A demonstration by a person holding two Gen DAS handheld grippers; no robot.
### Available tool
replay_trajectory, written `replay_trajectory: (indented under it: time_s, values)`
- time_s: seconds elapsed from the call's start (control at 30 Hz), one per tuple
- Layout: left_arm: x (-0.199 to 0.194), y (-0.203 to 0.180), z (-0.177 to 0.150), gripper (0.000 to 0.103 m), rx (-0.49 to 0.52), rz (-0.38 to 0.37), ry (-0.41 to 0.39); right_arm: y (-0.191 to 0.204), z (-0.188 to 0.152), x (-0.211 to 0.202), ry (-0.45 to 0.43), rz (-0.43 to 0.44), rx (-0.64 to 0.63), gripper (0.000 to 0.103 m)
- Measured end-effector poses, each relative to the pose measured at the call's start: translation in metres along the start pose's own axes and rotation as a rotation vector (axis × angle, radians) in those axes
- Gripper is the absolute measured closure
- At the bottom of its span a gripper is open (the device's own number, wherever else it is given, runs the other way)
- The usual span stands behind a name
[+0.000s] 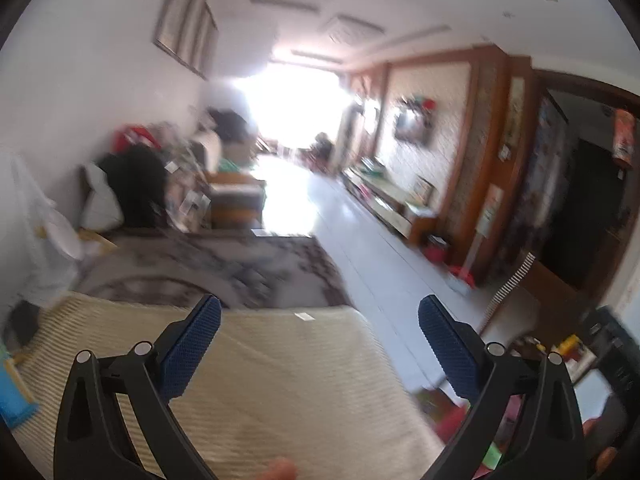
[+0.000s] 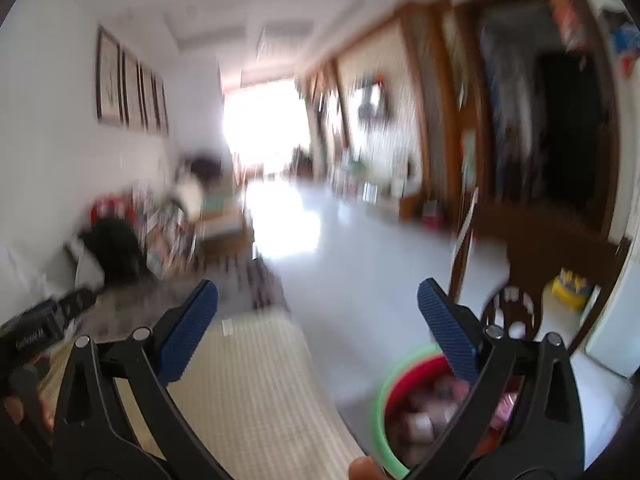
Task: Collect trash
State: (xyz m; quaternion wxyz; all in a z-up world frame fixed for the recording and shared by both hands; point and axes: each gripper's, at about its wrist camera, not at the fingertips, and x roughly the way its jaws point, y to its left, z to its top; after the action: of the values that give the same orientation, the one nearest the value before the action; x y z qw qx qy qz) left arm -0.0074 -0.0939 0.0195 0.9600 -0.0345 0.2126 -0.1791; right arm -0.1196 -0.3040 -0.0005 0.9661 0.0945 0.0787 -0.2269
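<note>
My left gripper is open and empty, held above a beige ribbed mat. My right gripper is open and empty too, over the same mat. A trash bin with a green rim and red liner stands on the floor at the lower right of the right wrist view, partly behind the right finger; pale crumpled trash lies inside it. Both views are blurred by motion.
A dark patterned rug lies beyond the mat. Clutter and bags line the left wall. A low cabinet runs along the right wall. A dark wooden chair and a yellow box stand at right.
</note>
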Motion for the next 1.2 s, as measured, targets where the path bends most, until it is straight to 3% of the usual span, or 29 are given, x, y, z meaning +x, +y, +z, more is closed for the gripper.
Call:
replay_trajectory:
  time_s: [0.03, 0.07, 0.2, 0.43, 0.73, 1.2]
  values:
    - [-0.007, 0.009, 0.003, 0.008, 0.012, 0.029, -0.037, 0.011, -0.004, -0.004, -0.041, -0.003, 0.005, 0.005]
    - [-0.012, 0.016, 0.006, 0.008, 0.023, 0.044, -0.072, 0.022, -0.004, -0.003, -0.022, 0.018, 0.017, 0.005]
    - [-0.032, 0.036, 0.019, 0.008, 0.051, 0.035, -0.140, 0.054, -0.011, 0.009, 0.143, 0.190, 0.012, 0.005]
    - [-0.046, 0.063, 0.022, 0.008, 0.069, 0.161, -0.178, 0.096, -0.020, 0.007, 0.197, 0.219, -0.059, 0.005]
    - [-0.046, 0.094, 0.015, 0.008, 0.019, 0.180, -0.091, 0.125, -0.033, 0.008, 0.269, 0.265, -0.086, 0.005]
    - [-0.051, 0.111, 0.012, 0.008, -0.017, 0.211, -0.051, 0.139, -0.030, -0.001, 0.255, 0.304, -0.104, 0.005]
